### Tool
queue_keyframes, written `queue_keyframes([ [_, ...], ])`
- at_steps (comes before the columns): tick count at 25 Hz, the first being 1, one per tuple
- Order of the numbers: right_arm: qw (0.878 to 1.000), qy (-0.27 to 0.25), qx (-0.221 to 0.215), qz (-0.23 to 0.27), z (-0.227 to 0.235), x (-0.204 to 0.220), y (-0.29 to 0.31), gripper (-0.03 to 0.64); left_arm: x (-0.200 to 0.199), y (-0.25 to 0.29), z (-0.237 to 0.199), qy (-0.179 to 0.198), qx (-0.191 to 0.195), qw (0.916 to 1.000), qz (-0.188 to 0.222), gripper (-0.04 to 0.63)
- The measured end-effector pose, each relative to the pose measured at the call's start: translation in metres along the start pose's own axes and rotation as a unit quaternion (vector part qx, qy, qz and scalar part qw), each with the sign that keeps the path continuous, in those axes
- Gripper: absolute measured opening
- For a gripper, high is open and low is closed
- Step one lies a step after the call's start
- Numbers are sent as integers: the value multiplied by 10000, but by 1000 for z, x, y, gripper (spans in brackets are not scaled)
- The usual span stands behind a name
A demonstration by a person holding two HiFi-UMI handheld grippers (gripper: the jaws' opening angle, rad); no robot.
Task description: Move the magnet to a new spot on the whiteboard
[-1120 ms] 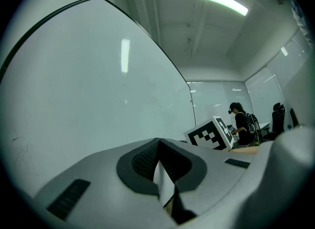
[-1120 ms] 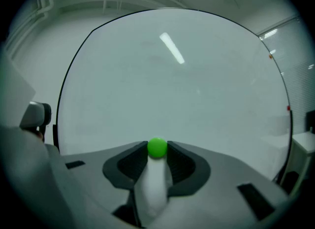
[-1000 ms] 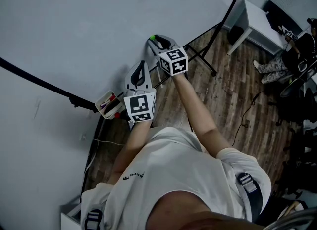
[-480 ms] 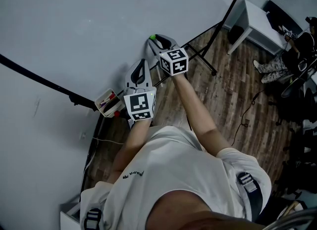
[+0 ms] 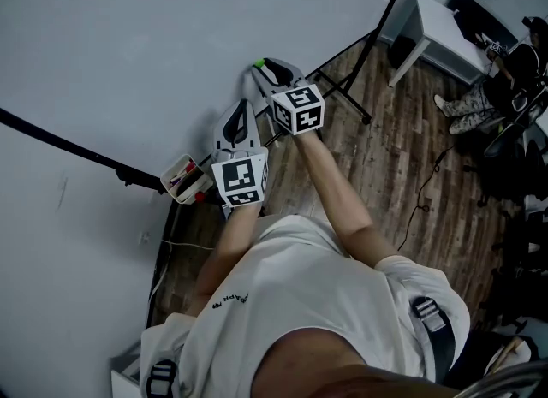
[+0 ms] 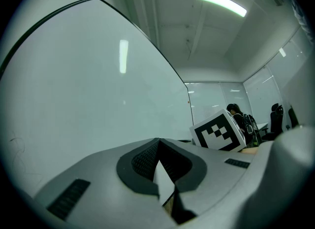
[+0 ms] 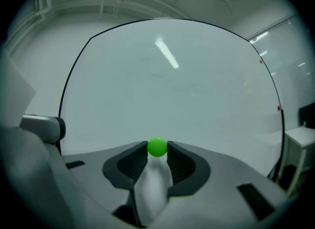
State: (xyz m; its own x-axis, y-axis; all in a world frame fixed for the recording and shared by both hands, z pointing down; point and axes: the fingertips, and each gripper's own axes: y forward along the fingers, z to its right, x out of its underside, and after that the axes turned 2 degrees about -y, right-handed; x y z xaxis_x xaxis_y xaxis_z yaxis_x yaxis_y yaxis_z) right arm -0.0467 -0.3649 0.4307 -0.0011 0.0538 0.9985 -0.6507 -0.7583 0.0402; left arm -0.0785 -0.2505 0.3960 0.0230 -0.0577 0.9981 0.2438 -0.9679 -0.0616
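Right gripper (image 7: 157, 149) pinches the green magnet (image 7: 157, 147) at its jaw tips, where a slip against the whiteboard (image 7: 172, 85) could drop it; left gripper (image 6: 158, 142) clenched empty.

Person had on a white short-sleeve tee (image 5: 291, 302) with tiny dark lettering (image 5: 231, 304), plus dark straps (image 5: 438, 345) with buckles. The left gripper (image 5: 244, 109) and right gripper (image 5: 266, 67) were light grey, with black ribbed pads (image 7: 124, 166) and checkered marker cubes (image 5: 299, 107).
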Motion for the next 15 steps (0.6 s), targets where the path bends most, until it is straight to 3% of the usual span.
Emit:
queue_keyframes([
  [15,9995,-66,189,255,-9,-17,-23,130,1,-1,-3,23,-90,10000,6,3],
])
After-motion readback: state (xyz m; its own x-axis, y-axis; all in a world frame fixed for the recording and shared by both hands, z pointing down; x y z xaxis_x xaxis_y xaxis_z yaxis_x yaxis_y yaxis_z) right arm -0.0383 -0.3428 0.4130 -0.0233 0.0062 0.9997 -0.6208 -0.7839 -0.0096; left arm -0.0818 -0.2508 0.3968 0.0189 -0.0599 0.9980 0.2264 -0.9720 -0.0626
